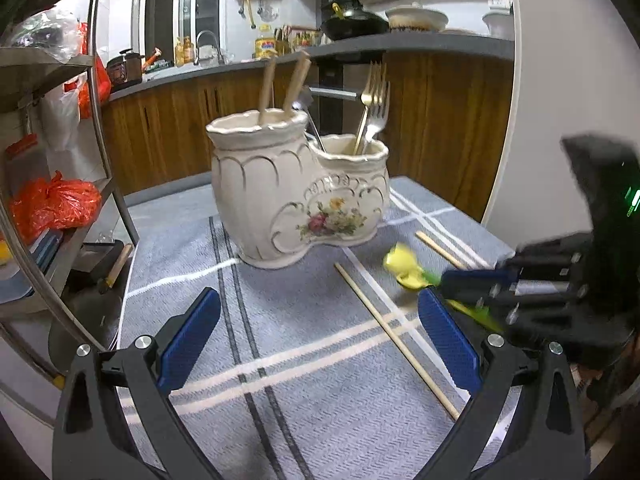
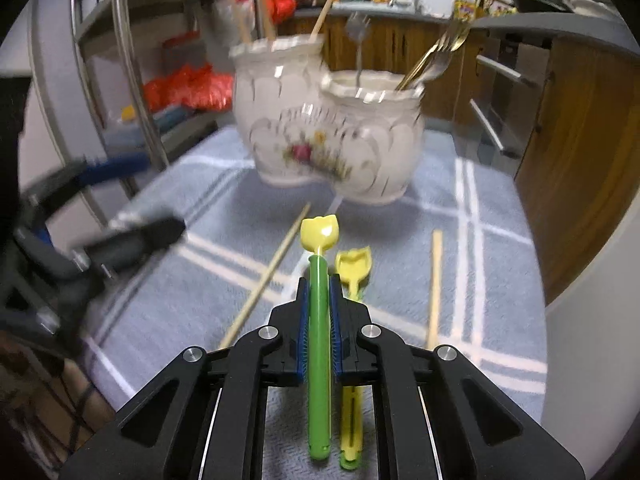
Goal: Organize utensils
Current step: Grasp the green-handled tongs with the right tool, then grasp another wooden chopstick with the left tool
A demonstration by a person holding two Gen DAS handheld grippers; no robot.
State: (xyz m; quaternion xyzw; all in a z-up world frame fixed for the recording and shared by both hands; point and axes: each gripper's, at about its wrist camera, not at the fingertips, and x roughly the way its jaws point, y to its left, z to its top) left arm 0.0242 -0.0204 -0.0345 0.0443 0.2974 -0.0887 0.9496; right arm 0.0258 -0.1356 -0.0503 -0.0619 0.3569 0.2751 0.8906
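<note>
A cream ceramic double holder (image 1: 296, 196) (image 2: 328, 120) with a flower print stands on the blue-grey checked cloth (image 1: 280, 340). Its tall pot holds chopsticks (image 1: 296, 84) and its low pot holds forks (image 1: 374, 108). My right gripper (image 2: 319, 284) (image 1: 448, 284) is shut on the green handle of a small utensil with a yellow tulip-shaped head (image 2: 320, 234) (image 1: 402, 266). A second, similar yellow utensil (image 2: 353, 264) lies on the cloth just right of it. My left gripper (image 1: 320, 340) (image 2: 128, 204) hovers open over the cloth in front of the holder, with nothing between its blue pads (image 1: 192, 340).
Two loose chopsticks lie on the cloth, a long one (image 1: 396, 340) (image 2: 268, 276) and another (image 1: 440, 250) (image 2: 434, 288) to its right. A metal rack (image 1: 60, 184) with red bags stands at the left. Wooden kitchen cabinets (image 1: 440, 128) run behind the table.
</note>
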